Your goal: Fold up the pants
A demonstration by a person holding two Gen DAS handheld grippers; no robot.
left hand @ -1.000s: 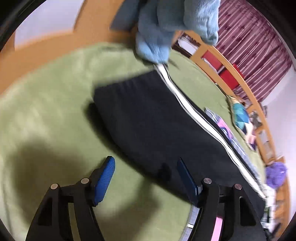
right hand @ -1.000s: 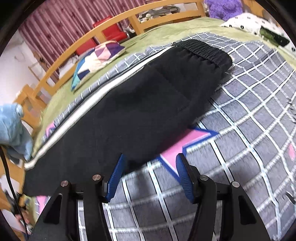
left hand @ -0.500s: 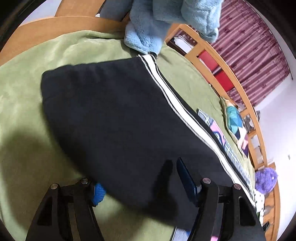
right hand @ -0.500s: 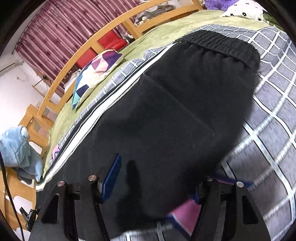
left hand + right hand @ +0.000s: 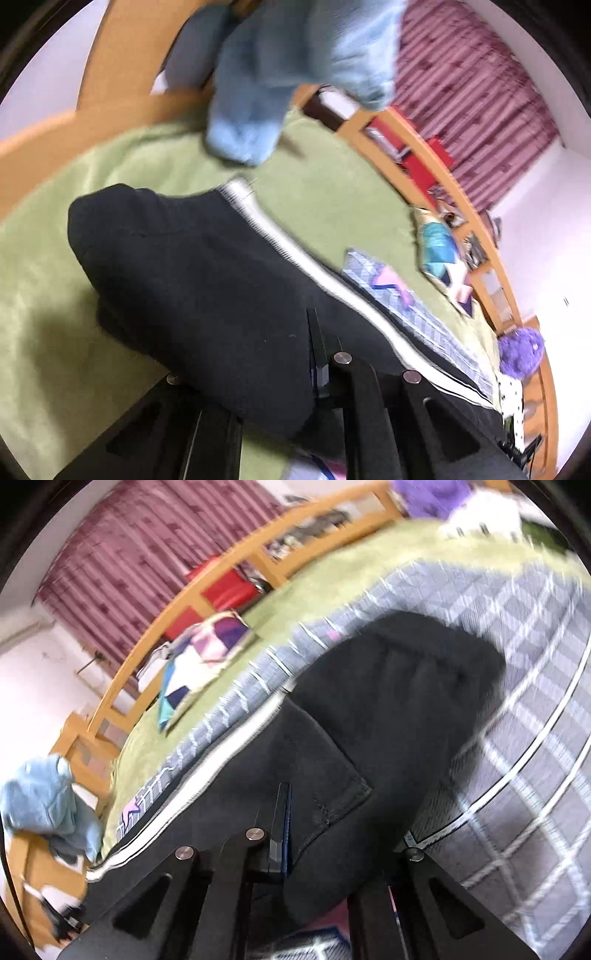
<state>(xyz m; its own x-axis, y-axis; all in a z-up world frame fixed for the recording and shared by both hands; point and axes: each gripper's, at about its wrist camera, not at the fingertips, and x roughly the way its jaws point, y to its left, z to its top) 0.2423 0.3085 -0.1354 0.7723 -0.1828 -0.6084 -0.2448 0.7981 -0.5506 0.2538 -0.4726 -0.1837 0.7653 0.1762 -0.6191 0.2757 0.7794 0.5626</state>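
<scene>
Black pants [image 5: 207,273] with a white side stripe lie lengthwise on the bed. In the left wrist view my left gripper [image 5: 280,384] is shut on the near edge of the leg end, and the cloth bunches over its fingers. In the right wrist view the pants [image 5: 369,738] show their elastic waistband at the far end. My right gripper [image 5: 317,853] is shut on the near edge by the waist, and the fabric lifts off the blanket.
A green bedspread [image 5: 55,258] covers the bed, with a grey checked blanket [image 5: 535,701] under the waist end. A light blue garment [image 5: 266,85] hangs on the wooden bed frame [image 5: 229,572]. A colourful pillow [image 5: 199,653] and a purple plush toy [image 5: 521,350] lie nearby.
Both grippers slid onto the near edge of the pants and closed on it. The fabric now rises with both of them.
</scene>
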